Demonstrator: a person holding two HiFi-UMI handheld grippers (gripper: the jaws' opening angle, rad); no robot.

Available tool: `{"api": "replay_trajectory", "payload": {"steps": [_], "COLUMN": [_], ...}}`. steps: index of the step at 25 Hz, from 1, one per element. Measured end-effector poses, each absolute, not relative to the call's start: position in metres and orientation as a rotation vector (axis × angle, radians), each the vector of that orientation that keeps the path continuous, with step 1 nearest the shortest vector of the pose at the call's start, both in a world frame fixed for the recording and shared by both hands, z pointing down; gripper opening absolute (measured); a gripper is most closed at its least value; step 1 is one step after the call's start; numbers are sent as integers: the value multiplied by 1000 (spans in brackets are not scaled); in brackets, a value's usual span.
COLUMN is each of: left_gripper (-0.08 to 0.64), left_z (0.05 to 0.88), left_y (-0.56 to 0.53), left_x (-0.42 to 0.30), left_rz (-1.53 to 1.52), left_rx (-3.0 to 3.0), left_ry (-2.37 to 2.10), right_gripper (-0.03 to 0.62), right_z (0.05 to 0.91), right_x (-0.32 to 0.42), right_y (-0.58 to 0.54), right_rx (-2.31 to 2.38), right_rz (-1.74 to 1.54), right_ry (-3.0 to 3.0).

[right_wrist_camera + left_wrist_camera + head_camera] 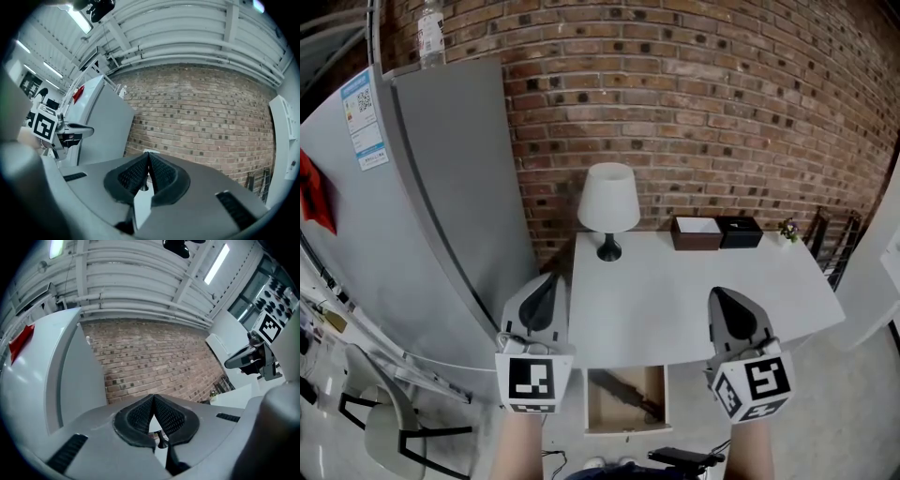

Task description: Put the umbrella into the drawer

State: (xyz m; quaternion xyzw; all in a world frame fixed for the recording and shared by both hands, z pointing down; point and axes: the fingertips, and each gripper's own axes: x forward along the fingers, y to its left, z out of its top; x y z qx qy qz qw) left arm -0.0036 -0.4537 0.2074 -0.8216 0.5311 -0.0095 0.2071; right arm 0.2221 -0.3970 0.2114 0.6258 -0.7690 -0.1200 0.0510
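The white table point(694, 300) has an open wooden drawer point(592, 405) under its front edge. A dark folded umbrella point(630, 397) lies inside the drawer. My left gripper point(542, 287) is held up before the table's left front corner, its jaws shut with nothing between them point(153, 397). At the same height, in front of the table's right part, my right gripper point(724, 300) is shut and empty too point(148, 153). Both point level toward the brick wall, well above the drawer. Each shows in the other's view, the right gripper point(253, 358) and the left gripper point(70, 131).
A white lamp point(608, 208) stands at the table's back left. A brown box point(696, 232), a black box point(739, 231) and a small plant point(788, 229) line the back edge. A tall grey cabinet point(441, 206) stands at the left, a chair point(384, 424) beneath it.
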Motion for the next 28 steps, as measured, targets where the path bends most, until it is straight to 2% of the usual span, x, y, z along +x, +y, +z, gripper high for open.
{"api": "replay_trajectory", "payload": {"steps": [28], "left_gripper": [2], "left_z": [211], "left_y": [-450], "left_x": [-12], "left_rz": [-32], "left_rx": [-2274], "left_ry": [1470], "right_gripper": [0], "right_z": [217], "right_x": [217], "right_y": [-394], "right_rx": [1938], "right_rz": [-490], "right_ry": [-2209]}}
